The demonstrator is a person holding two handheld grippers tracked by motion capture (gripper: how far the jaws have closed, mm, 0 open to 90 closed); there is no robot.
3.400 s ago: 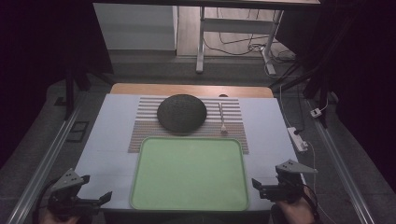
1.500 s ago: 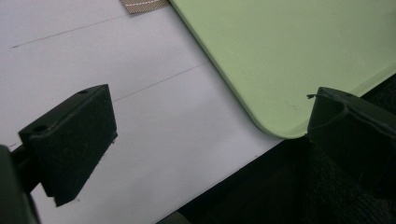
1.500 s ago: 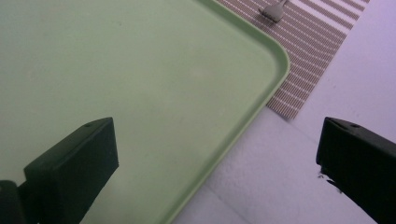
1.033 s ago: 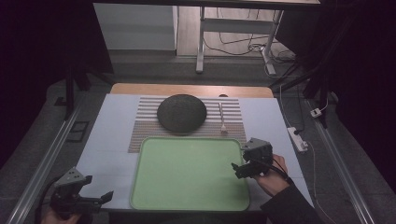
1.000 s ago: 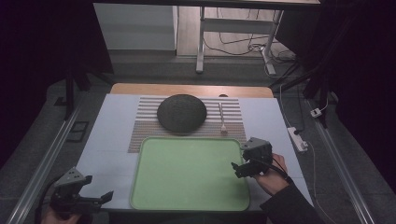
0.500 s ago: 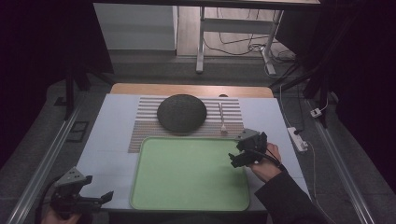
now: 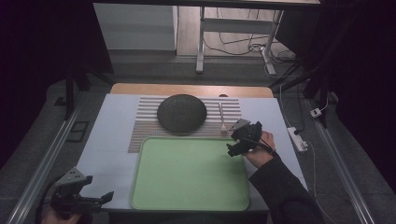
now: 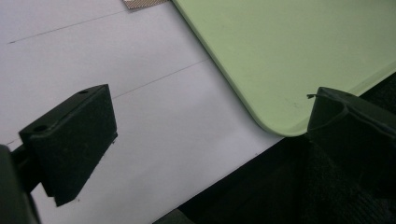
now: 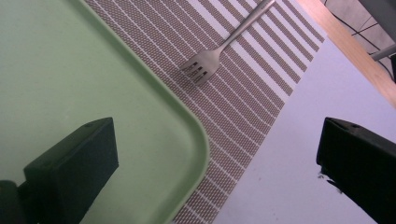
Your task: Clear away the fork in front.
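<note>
Right gripper, jaws spread wide, is nearing the fork beside the green tray; left gripper is staying, jaws released. Fork handle cut off.

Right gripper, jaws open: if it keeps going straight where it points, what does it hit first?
Probably the fork on the striped placemat; it lies ahead of the right gripper, past the green tray's corner. Depth is unclear.

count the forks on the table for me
1. The fork lies on the striped mat, right of the dark plate and just beyond the green tray, ahead of the open right gripper. None seems hidden.
</note>
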